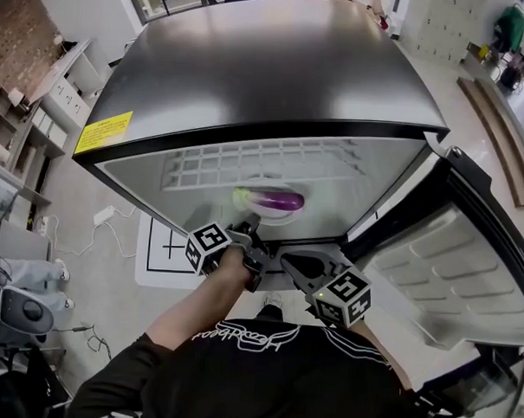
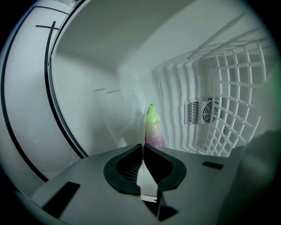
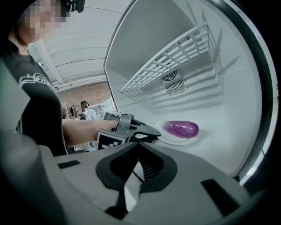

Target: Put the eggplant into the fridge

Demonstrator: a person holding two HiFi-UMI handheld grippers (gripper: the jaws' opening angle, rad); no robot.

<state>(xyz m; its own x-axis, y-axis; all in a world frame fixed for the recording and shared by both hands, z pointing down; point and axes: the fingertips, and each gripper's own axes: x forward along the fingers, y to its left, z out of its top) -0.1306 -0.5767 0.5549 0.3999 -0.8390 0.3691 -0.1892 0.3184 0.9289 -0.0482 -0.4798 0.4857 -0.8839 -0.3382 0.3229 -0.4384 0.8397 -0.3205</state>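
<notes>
The purple eggplant (image 1: 281,199) lies on a white plate (image 1: 249,203) on the floor of the open fridge (image 1: 268,74), under the wire shelf. In the left gripper view the eggplant (image 2: 154,132) shows end-on, green stem up, just beyond my left gripper (image 2: 142,146), which is shut and holds nothing. In the right gripper view the eggplant (image 3: 181,128) rests on the plate (image 3: 174,140), and the left gripper (image 3: 154,133) sits just short of it. My right gripper (image 3: 138,145) hangs back at the fridge mouth, jaws together and empty. From the head view, the left gripper (image 1: 254,229) and right gripper (image 1: 287,262) are both at the opening.
A white wire shelf (image 3: 175,57) spans the upper compartment, with a fan vent (image 3: 172,81) on the back wall. The fridge door (image 1: 468,265) stands open at the right. A yellow label (image 1: 103,132) is on the fridge top. A white mat (image 1: 160,251) with black lines lies on the floor.
</notes>
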